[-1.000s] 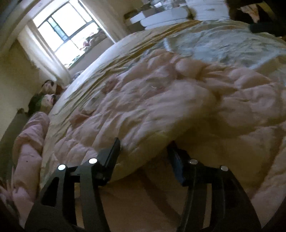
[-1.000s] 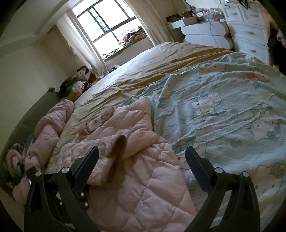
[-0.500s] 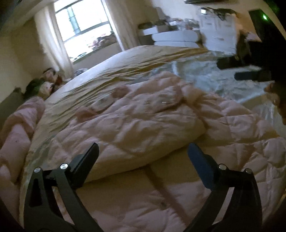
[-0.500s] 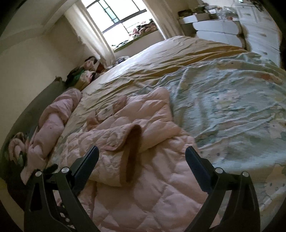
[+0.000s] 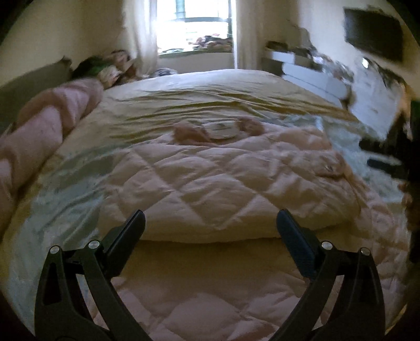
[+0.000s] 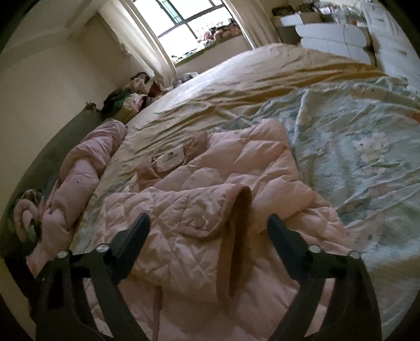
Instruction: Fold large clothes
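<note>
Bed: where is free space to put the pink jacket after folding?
Free: the yellow sheet between the pink quilted jacket and the window; also the blue patterned cover right of it. Crowded: the left edge, with a rolled pink garment.

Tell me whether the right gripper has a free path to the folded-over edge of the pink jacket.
Probably yes. The right gripper is open, and the pink jacket has its turned-over edge lying right between the fingers, with nothing in between.

Left gripper (image 5: 210, 223) jaws apart, empty, over folded pink coat (image 5: 223, 178).
</note>
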The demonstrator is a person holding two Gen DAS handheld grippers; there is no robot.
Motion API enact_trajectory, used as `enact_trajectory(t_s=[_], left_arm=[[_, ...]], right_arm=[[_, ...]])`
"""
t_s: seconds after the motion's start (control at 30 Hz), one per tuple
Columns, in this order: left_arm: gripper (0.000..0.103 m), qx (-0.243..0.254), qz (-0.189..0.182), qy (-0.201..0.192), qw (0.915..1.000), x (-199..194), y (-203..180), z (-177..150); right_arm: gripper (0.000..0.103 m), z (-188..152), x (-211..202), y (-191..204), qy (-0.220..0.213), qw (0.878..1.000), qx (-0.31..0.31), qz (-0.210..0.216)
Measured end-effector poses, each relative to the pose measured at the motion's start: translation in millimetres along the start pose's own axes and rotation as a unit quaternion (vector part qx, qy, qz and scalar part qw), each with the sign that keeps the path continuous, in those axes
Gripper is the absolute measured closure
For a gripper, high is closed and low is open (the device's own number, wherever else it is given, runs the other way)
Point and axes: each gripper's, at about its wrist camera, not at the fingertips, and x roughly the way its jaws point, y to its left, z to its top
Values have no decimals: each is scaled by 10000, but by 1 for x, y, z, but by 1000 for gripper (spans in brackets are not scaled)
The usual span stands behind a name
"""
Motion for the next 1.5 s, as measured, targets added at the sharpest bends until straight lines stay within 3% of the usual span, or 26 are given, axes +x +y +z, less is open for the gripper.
enact_trajectory(t_s=[0.17, 0.37, 0.43, 0.5, 0.53, 0.73, 0.87, 1.1, 1.5], left_arm=[[9, -262, 4, -8, 9997, -2, 24, -4], [9, -675, -19, -47, 9977, -1, 52, -3], [9, -792, -33, -60, 9968, 1, 59, -2], [9, -887, 38, -20, 9960, 6, 67, -2], [9, -950, 76, 13, 9954, 8, 72, -2], [9, -1278, 140, -24, 9917, 16, 92, 10], [9, -1517, -104, -127, 9883, 25, 101, 19], [9, -1702, -172, 11, 9853, 56, 105, 25], [10, -1345, -282, 297, 9901, 81, 98, 15]], right_arm=[[31, 6, 23, -7, 241, 9995, 187, -30], [53, 11, 49, -12, 504, 9980, 367, 109], [63, 11, 57, -17, 586, 9966, 533, 216], [90, 10, 67, -21, 688, 9949, 672, 313], [95, 10, 68, -21, 675, 9948, 657, 391], [97, 28, 46, 5, 184, 9981, 112, 578], [97, 54, 33, 36, -151, 9973, -511, 510], [97, 78, 49, 65, -357, 9931, -1099, -209], [97, 70, 85, 59, -216, 9919, -885, -884]])
